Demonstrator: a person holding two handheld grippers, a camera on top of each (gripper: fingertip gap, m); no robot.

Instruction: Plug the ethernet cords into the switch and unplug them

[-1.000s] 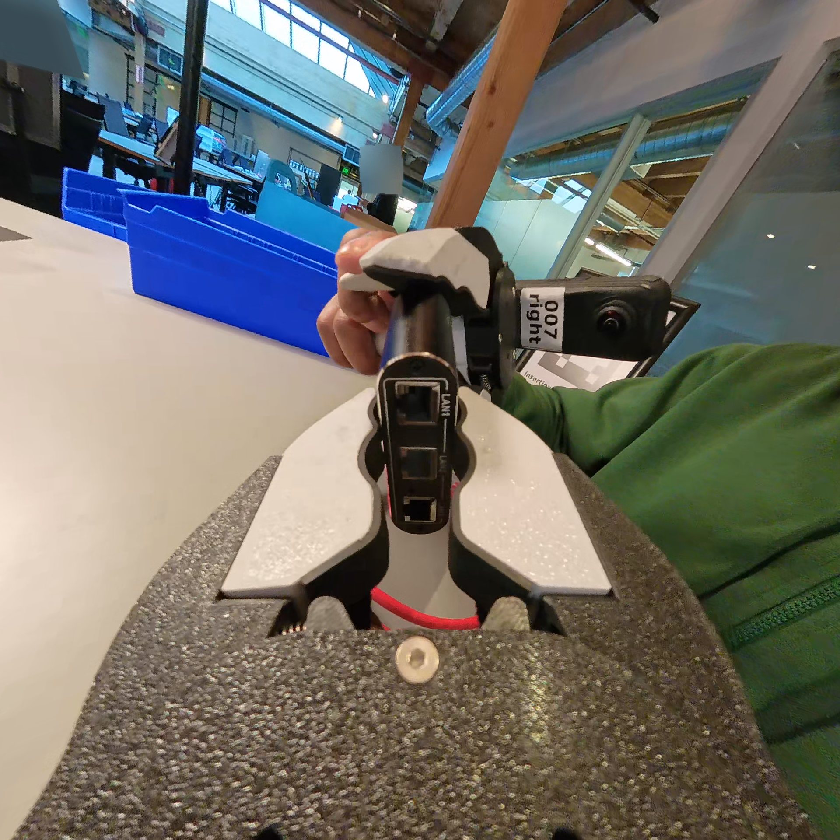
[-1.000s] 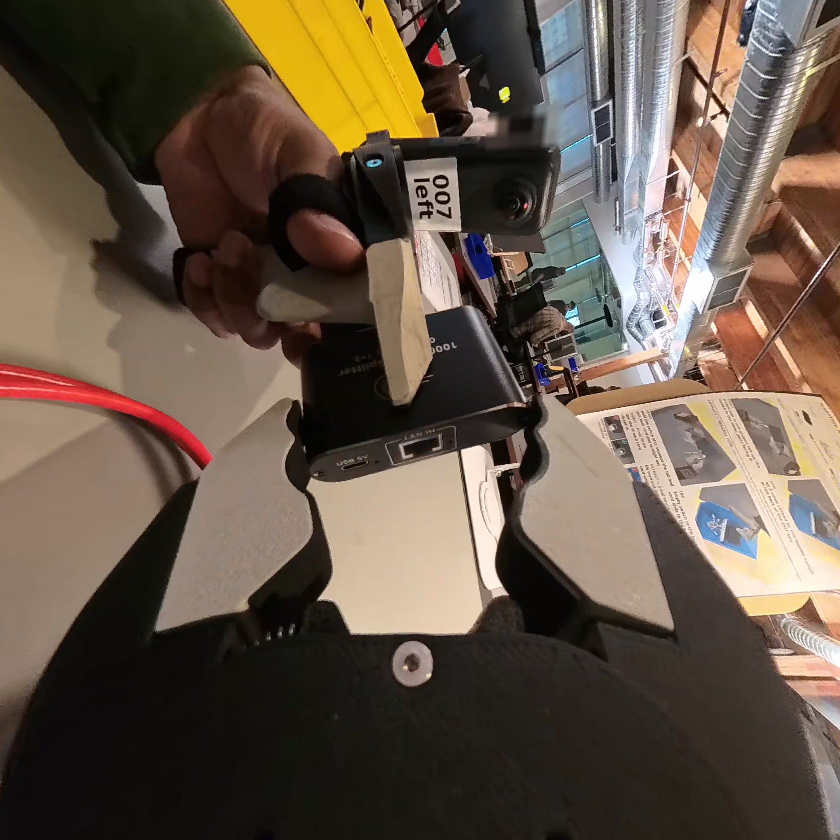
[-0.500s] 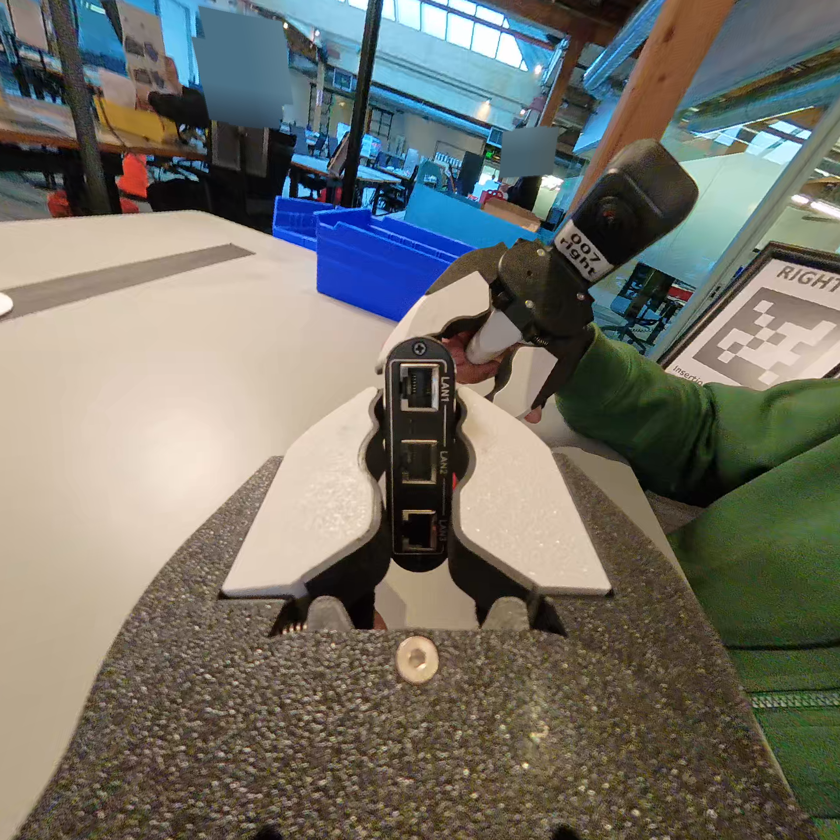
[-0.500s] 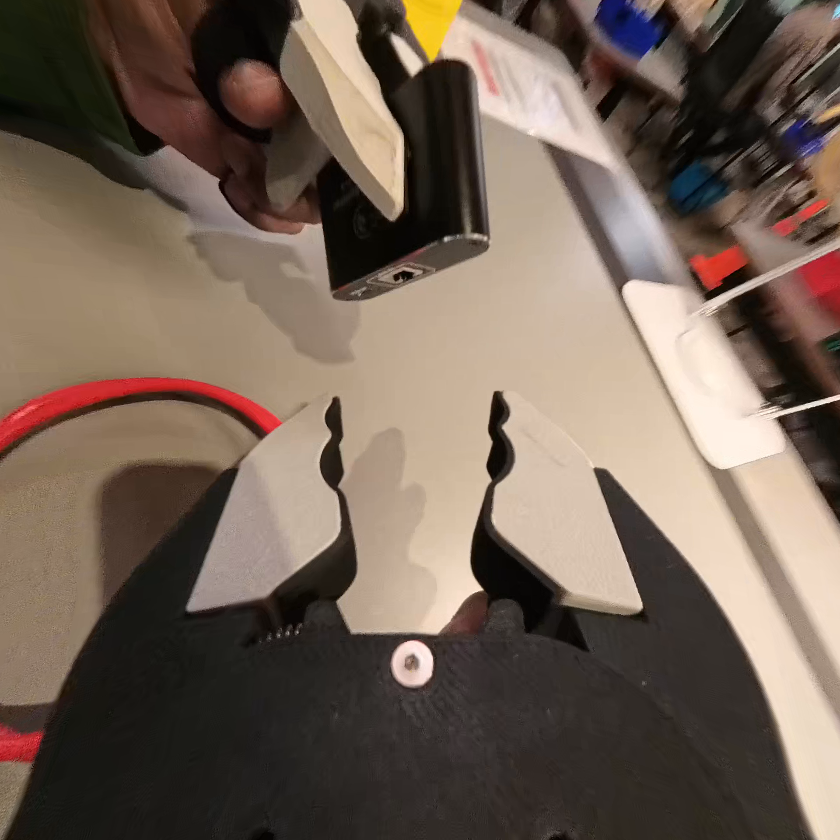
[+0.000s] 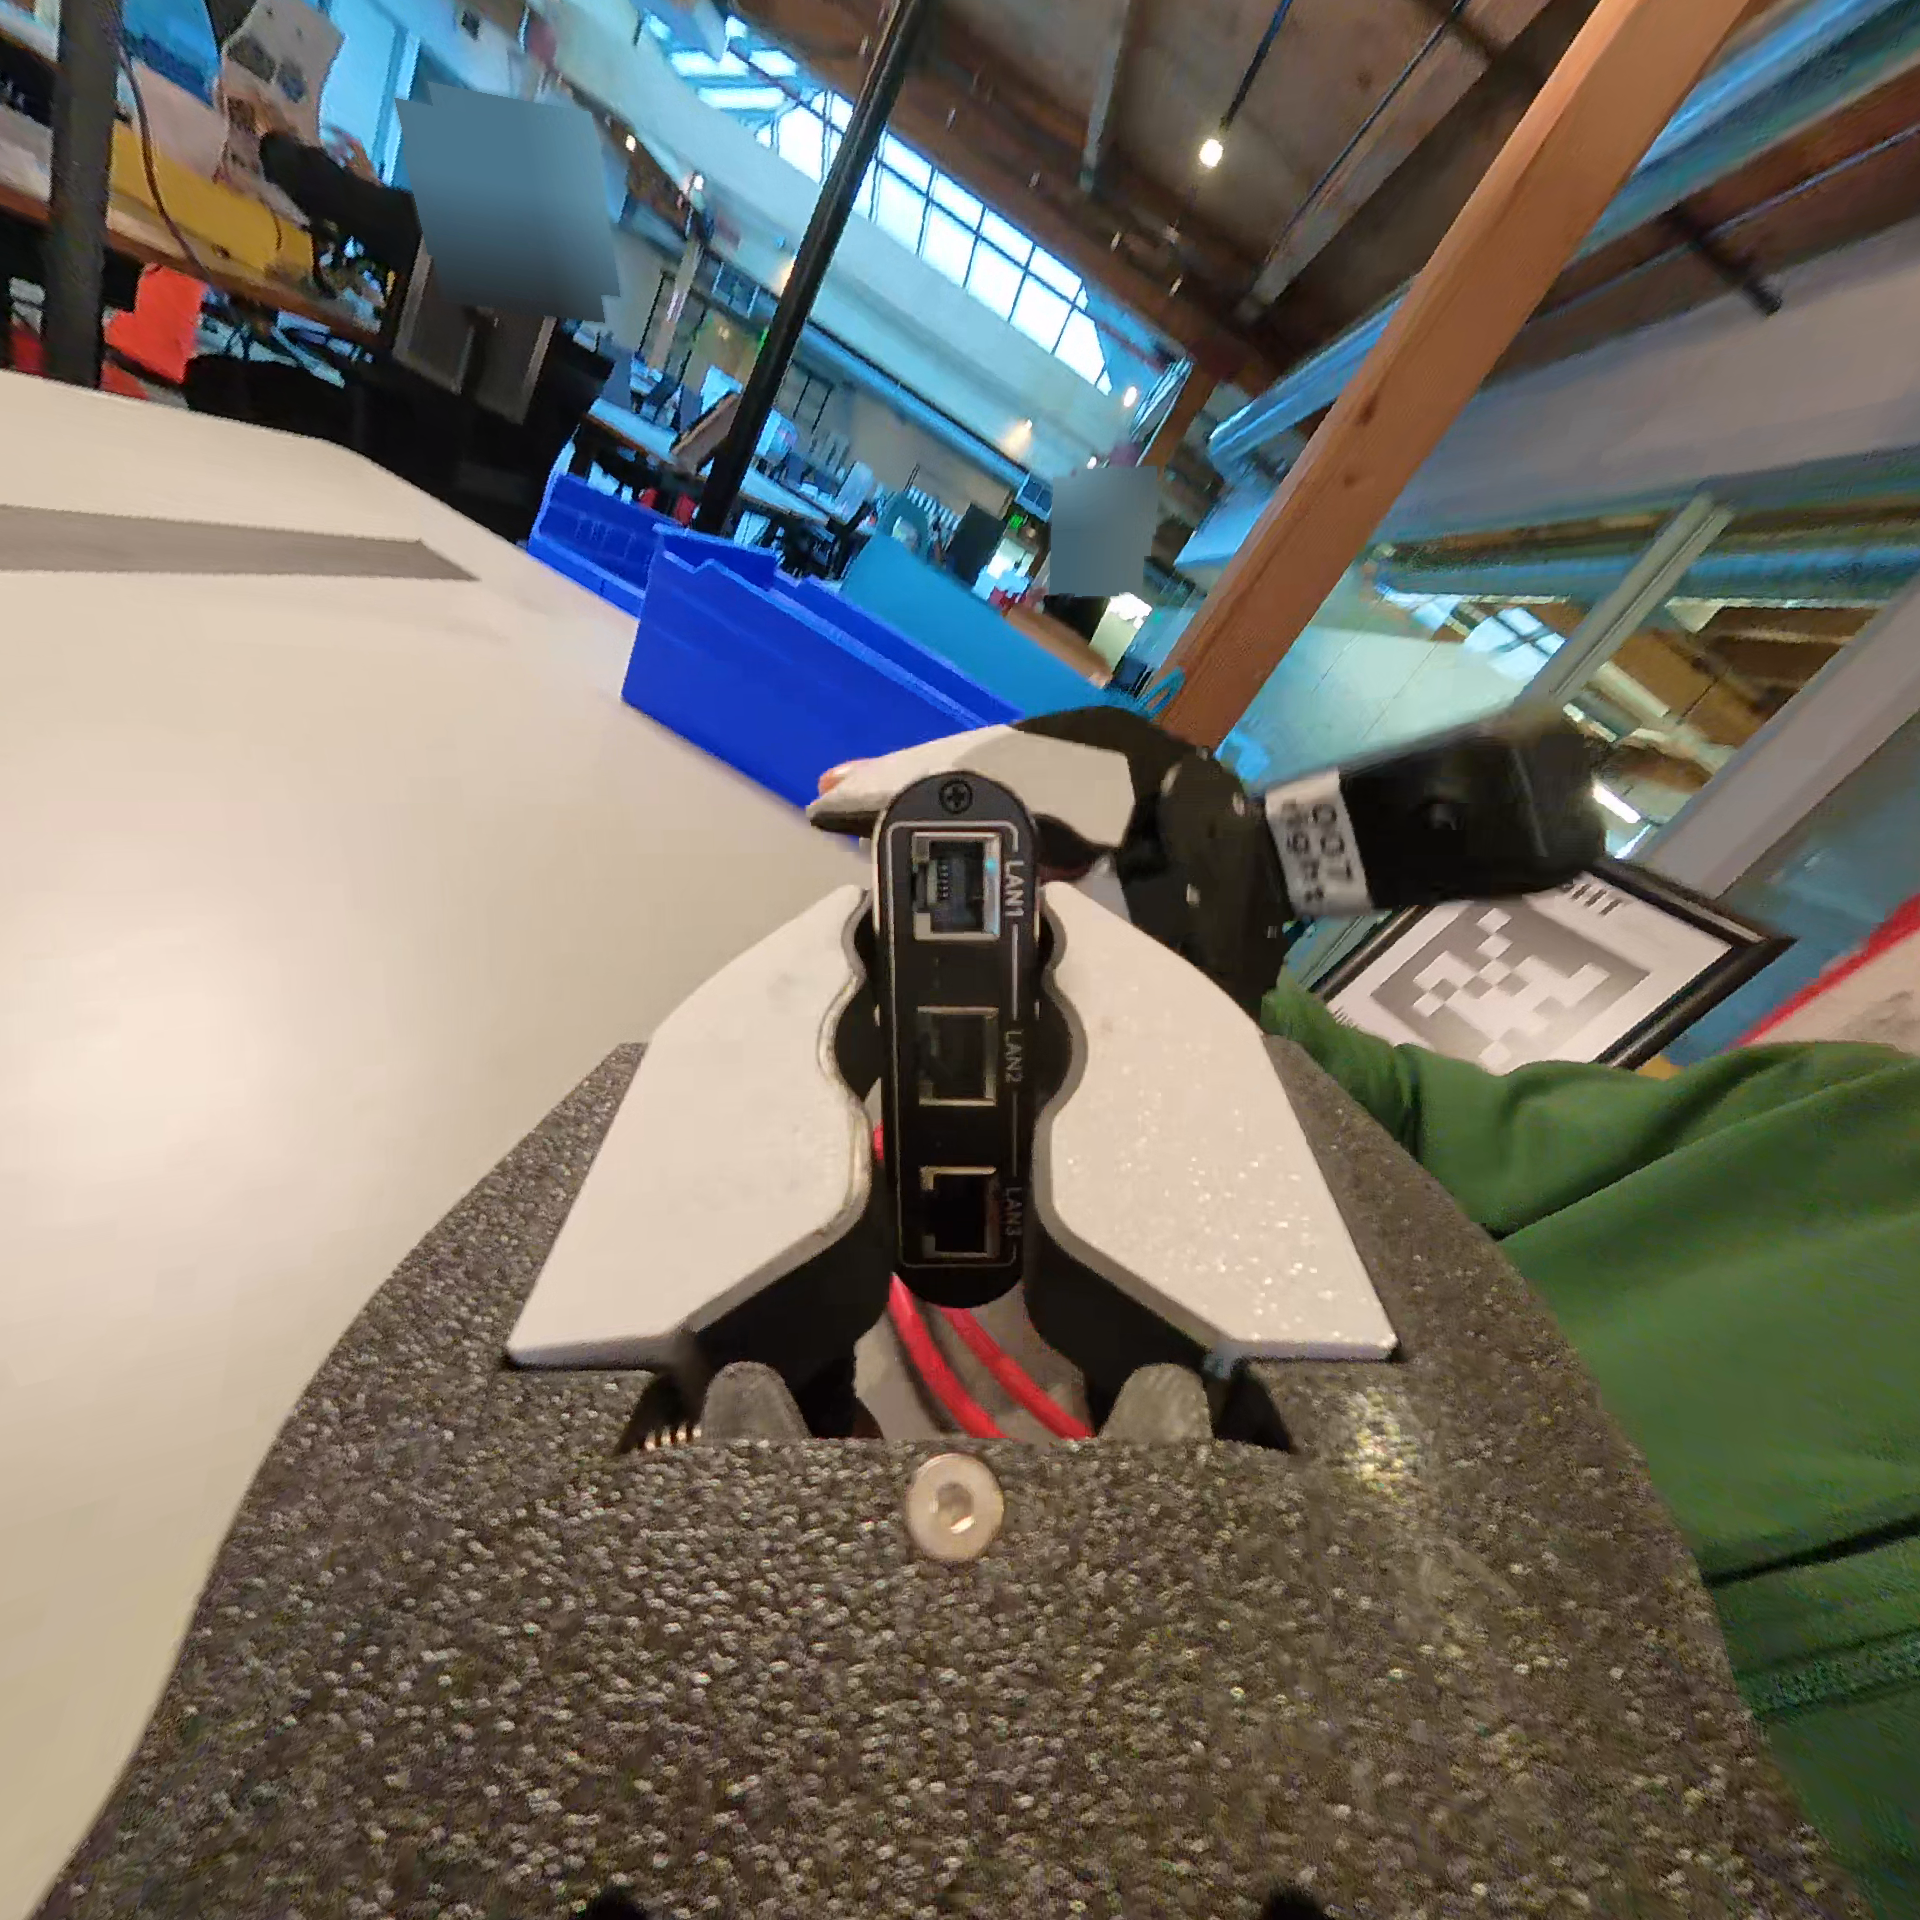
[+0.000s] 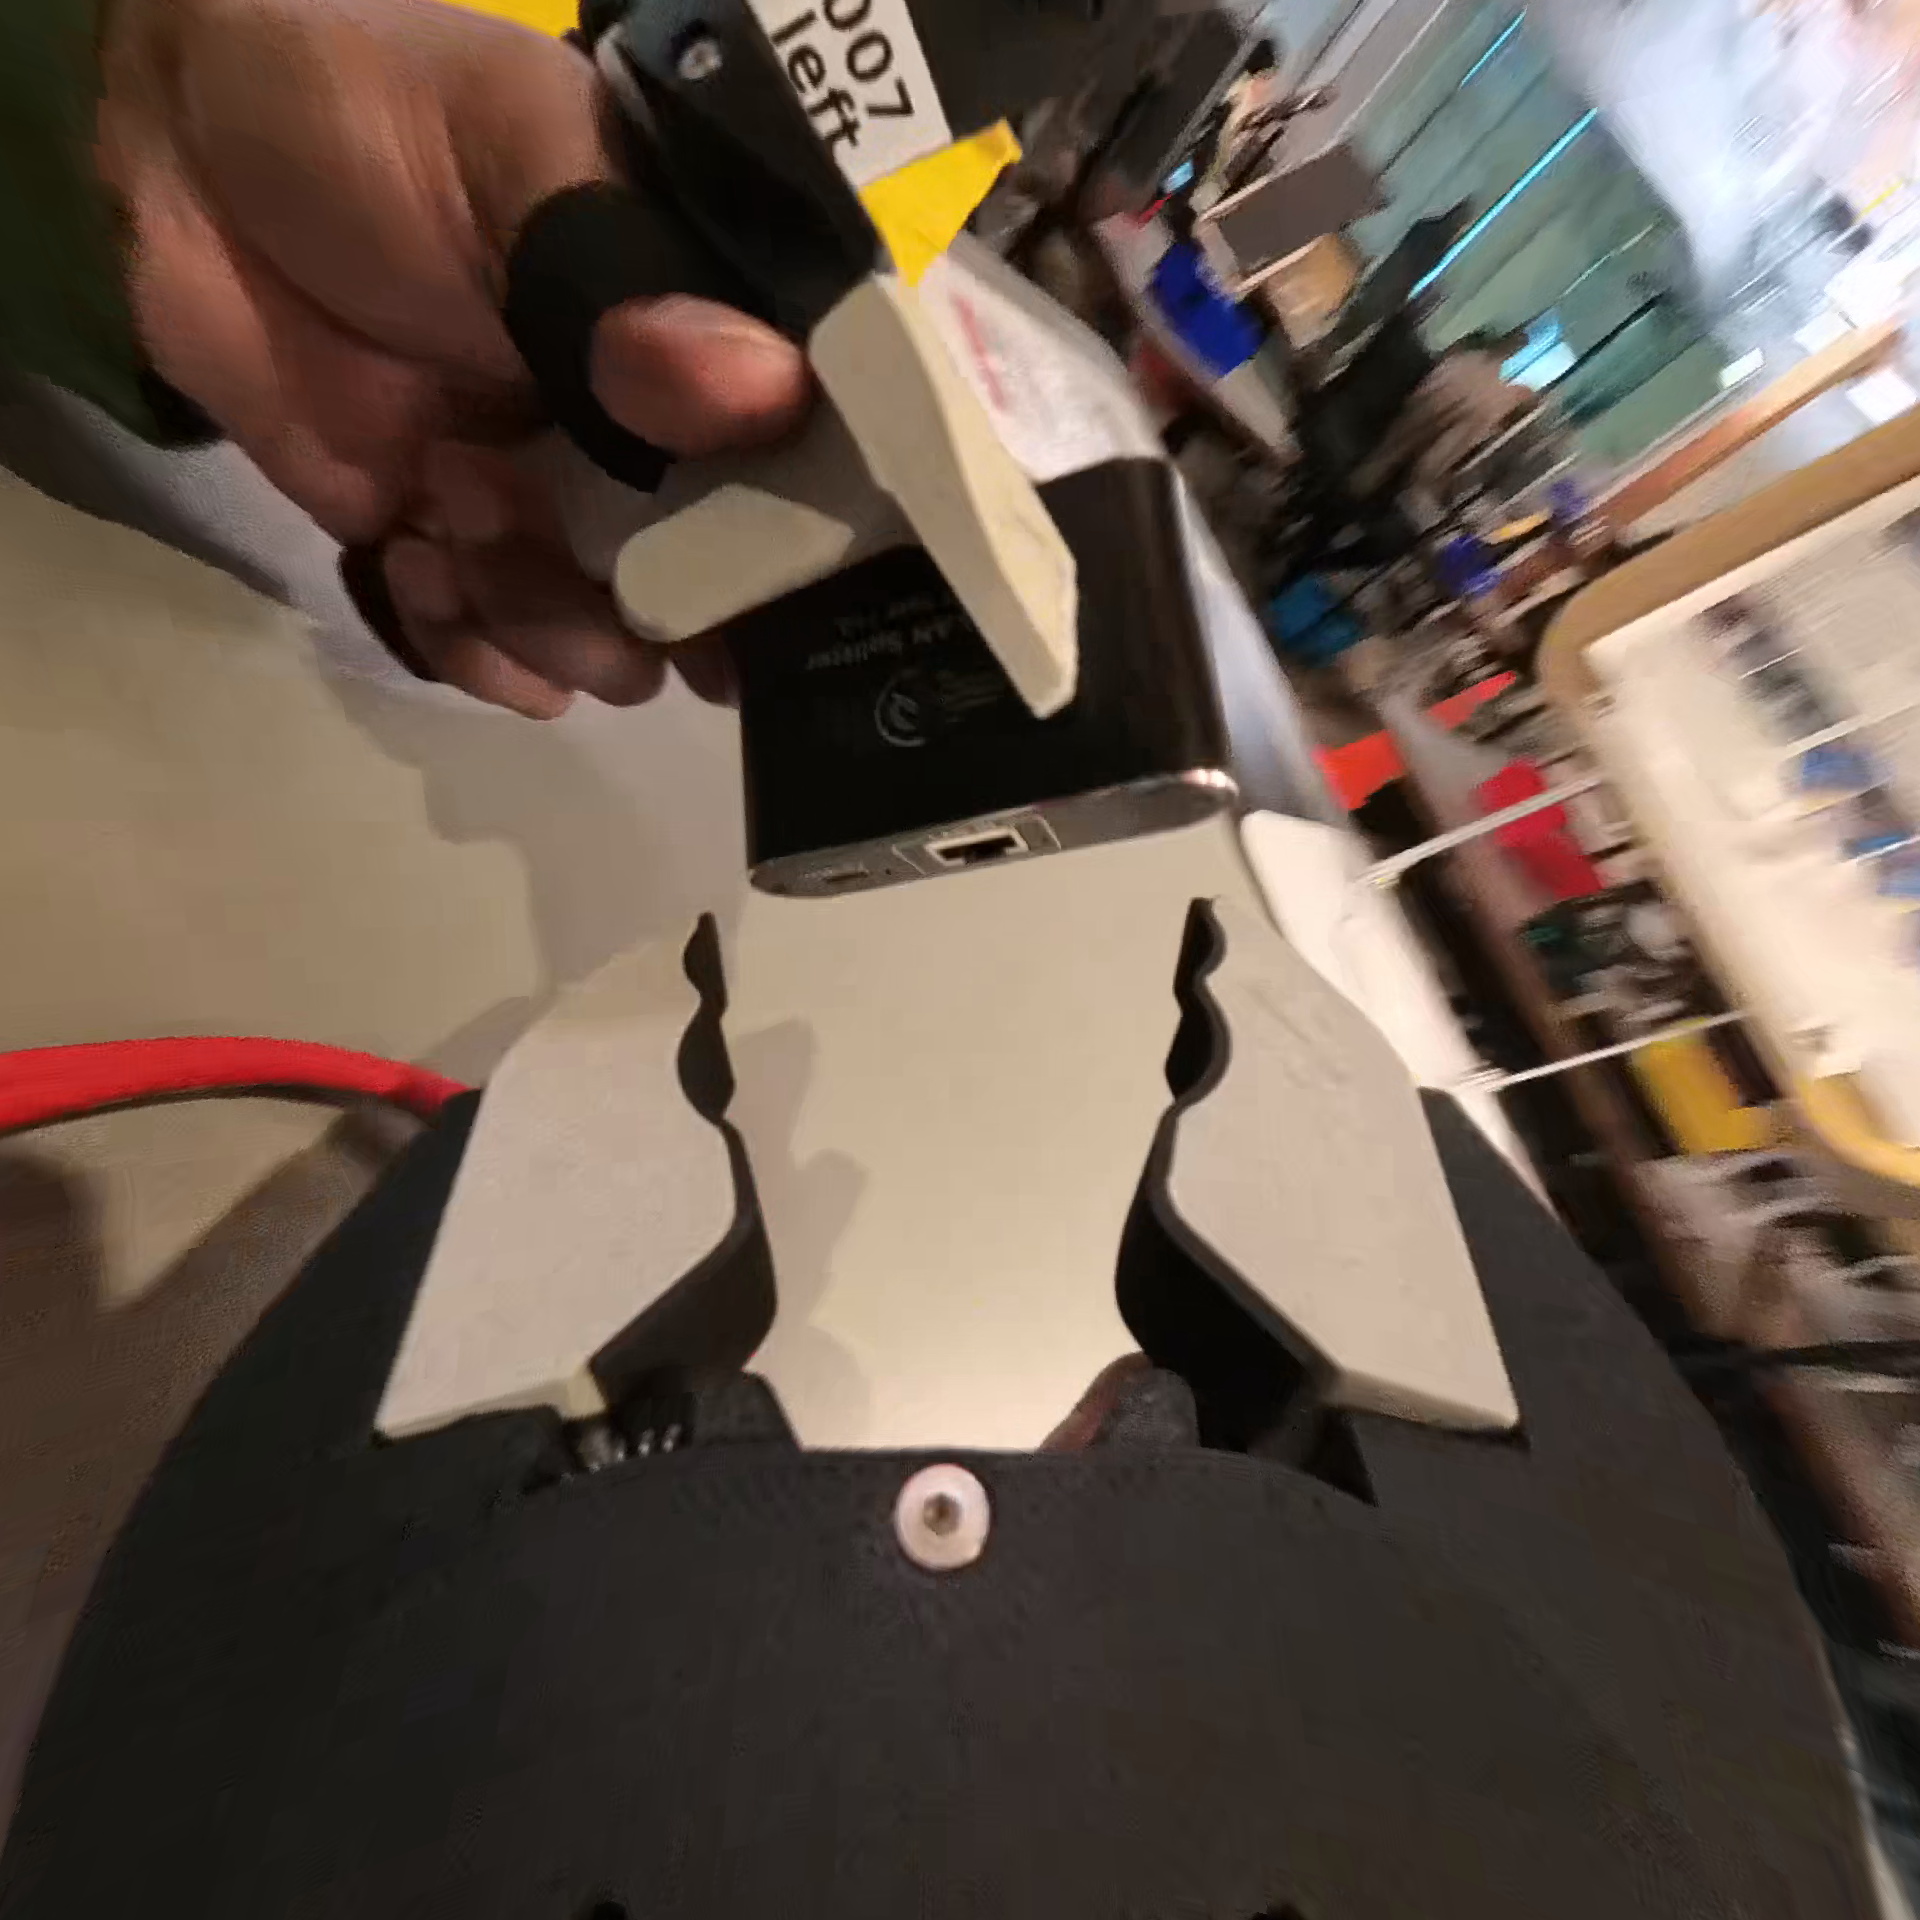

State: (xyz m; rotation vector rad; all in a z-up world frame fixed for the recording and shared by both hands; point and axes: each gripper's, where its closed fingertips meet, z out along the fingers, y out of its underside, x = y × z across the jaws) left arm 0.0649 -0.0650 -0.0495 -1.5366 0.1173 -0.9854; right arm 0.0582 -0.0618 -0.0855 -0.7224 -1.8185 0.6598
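1. Switch (image 5: pixel 956 1049): a small black box, clamped on its two flat sides between the grey fingers (image 5: pixel 717 1143) of the left claw (image 5: pixel 954 1039). It is held off the counter (image 5: pixel 260 883) with its three-port face turned toward the left wrist camera, the ports stacked one above another; all three ports are seen unoccupied.
2. In the right wrist view the same switch (image 6: pixel 977 717) is shown from its opposite end, where one single port and a smaller socket are visible, also unoccupied. The left claw (image 6: pixel 997 582) is seen gripped by a hand (image 6: pixel 343 312).
3. Right claw (image 6: pixel 951 1029): its jaws are spread wide with nothing between them. It is positioned just short of the switch's single-port end, not touching it.
4. Red ethernet cord (image 6: pixel 208 1075): laid on the counter below and to the left of the switch in the right wrist view; red loops (image 5: pixel 966 1371) are also glimpsed beneath the switch in the left wrist view.
5. Blue bins (image 5: pixel 769 675) are stood on the counter well beyond the switch.
6. A green sleeve (image 5: pixel 1662 1299) is seen to the right of the switch.
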